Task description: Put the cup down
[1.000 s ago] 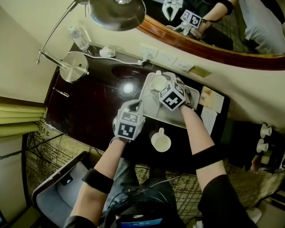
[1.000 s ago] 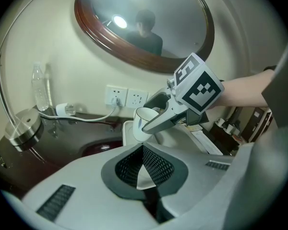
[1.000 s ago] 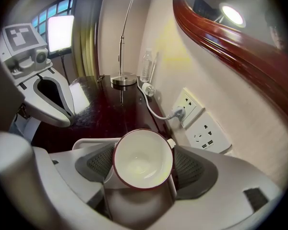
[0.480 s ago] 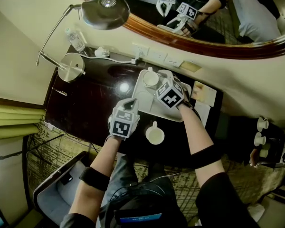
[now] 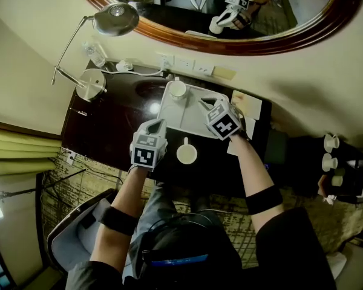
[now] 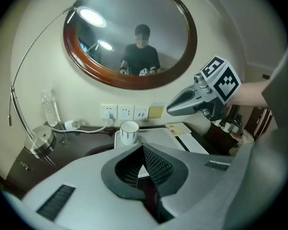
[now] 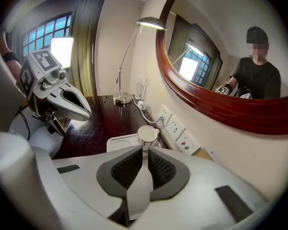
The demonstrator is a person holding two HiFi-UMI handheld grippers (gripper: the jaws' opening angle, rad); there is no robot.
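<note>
A white cup (image 5: 177, 89) stands upright at the far left corner of the white tray (image 5: 169, 110) on the dark table. It also shows in the left gripper view (image 6: 129, 131) and the right gripper view (image 7: 147, 134). My right gripper (image 5: 204, 103) hovers over the tray to the right of the cup, clear of it. Its jaws are closing and nearly together (image 7: 145, 152), with nothing between them. My left gripper (image 5: 157, 125) is shut and empty (image 6: 143, 150) at the tray's near left edge.
A second white cup (image 5: 186, 154) sits on the table in front of the tray. A desk lamp (image 5: 91, 83), a water bottle (image 5: 92, 53) and wall sockets (image 5: 181, 64) line the back left. Papers (image 5: 248, 107) lie right of the tray. A mirror hangs above.
My right gripper has drawn back to the right from the cup on the tray, and its jaws have come together. The left gripper has stayed shut.
</note>
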